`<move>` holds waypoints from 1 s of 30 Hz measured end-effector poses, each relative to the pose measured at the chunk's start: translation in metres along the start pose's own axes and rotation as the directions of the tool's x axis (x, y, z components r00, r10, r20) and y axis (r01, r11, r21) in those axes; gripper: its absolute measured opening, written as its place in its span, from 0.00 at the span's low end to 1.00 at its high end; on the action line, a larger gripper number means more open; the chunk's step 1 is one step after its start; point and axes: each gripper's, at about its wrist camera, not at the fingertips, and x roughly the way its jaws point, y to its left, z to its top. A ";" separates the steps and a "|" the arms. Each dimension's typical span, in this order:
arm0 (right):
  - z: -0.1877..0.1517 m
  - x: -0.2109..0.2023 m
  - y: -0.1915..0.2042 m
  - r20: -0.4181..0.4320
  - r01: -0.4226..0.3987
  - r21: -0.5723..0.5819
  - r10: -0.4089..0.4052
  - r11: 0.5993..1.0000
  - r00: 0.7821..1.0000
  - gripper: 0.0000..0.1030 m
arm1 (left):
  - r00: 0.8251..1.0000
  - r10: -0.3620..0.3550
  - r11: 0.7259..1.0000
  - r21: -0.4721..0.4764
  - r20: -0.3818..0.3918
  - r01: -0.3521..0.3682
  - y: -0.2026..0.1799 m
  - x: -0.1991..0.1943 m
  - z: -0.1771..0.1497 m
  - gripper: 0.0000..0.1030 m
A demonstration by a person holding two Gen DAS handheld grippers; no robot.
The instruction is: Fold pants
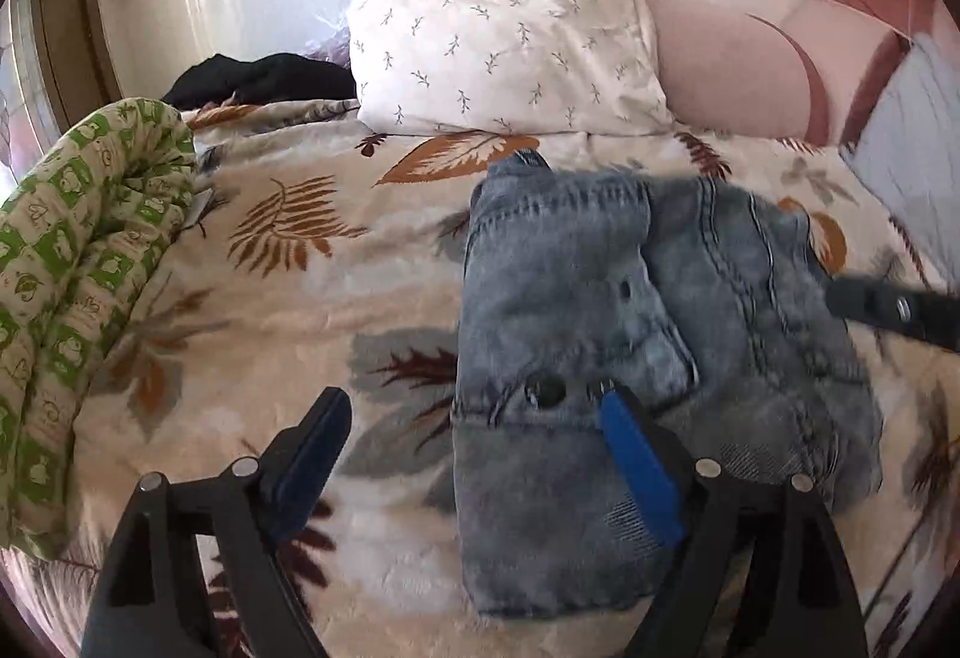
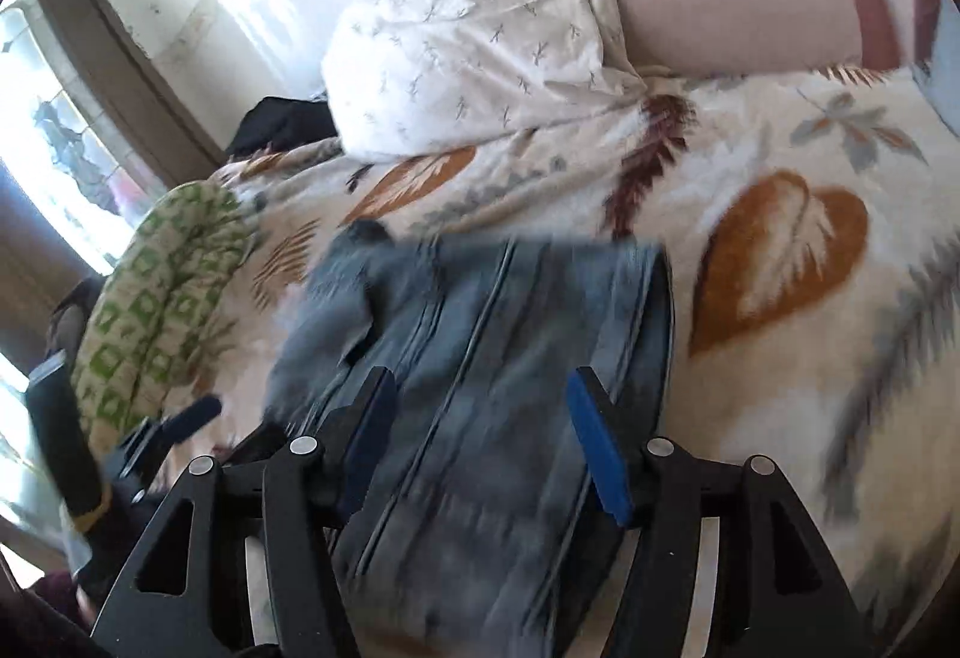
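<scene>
A bed covered by a cream leaf-print blanket (image 1: 312, 298) fills both views and serves as the folding surface, its soft pile giving the cloth a broad flat place to lie. At the head of it a white pillow with small sprigs (image 1: 504, 40) leans beside a pink cushion (image 1: 726, 70), and a rolled green-and-cream quilt (image 1: 84, 262) lies along the left edge with a dark garment (image 1: 264, 79) behind it, all well apart from the work. In the middle of the blanket lie the jeans (image 1: 630, 358), pale blue denim already doubled into a compact packet, the button and seams showing on top, which suggests that the folding is near its end. The left gripper (image 1: 474, 436) hangs over the packet's left edge with its jaws wide apart, one blue pad above the denim and the other above bare blanket, pressing on nothing; it looks placed to leave the fold undisturbed. The right gripper (image 2: 480, 412) stands over the seamed half of the jeans (image 2: 480, 358), jaws apart, with denim seen between them but apparently no pad squeezing it, though blur makes contact hard to judge. Its dark tip also shows at the right edge of the left wrist view.
</scene>
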 end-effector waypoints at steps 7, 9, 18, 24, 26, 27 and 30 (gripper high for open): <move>-0.057 0.030 0.024 -0.069 0.116 -0.138 -0.127 0.984 0.990 0.60 | 0.995 -0.053 0.996 -0.073 -0.081 0.047 0.011 0.024 -0.011 0.91; -0.057 0.028 0.023 -0.085 0.109 -0.123 -0.120 0.986 0.989 0.60 | 0.989 -0.096 0.991 -0.103 -0.112 0.085 0.018 0.023 -0.006 0.90; -0.062 0.024 0.026 -0.096 0.120 -0.136 -0.133 0.983 0.986 0.63 | 0.997 -0.072 0.996 -0.051 -0.010 0.071 0.004 0.016 0.060 0.89; -0.062 0.023 0.025 -0.104 0.111 -0.153 -0.127 0.982 0.986 0.63 | 0.990 -0.082 0.997 -0.024 -0.117 0.079 -0.034 0.073 0.090 0.89; -0.062 0.023 0.025 -0.103 0.107 -0.158 -0.125 0.982 0.987 0.63 | 0.982 -0.092 0.995 -0.043 -0.166 0.086 -0.037 0.094 0.092 0.90; -0.062 0.023 0.024 -0.103 0.106 -0.159 -0.123 0.982 0.987 0.63 | 0.976 -0.105 0.994 -0.057 -0.193 0.096 -0.038 0.103 0.092 0.91; -0.063 0.023 0.024 -0.105 0.103 -0.163 -0.121 0.981 0.987 0.63 | 0.955 -0.107 0.992 -0.100 -0.278 0.081 -0.035 0.130 0.090 1.00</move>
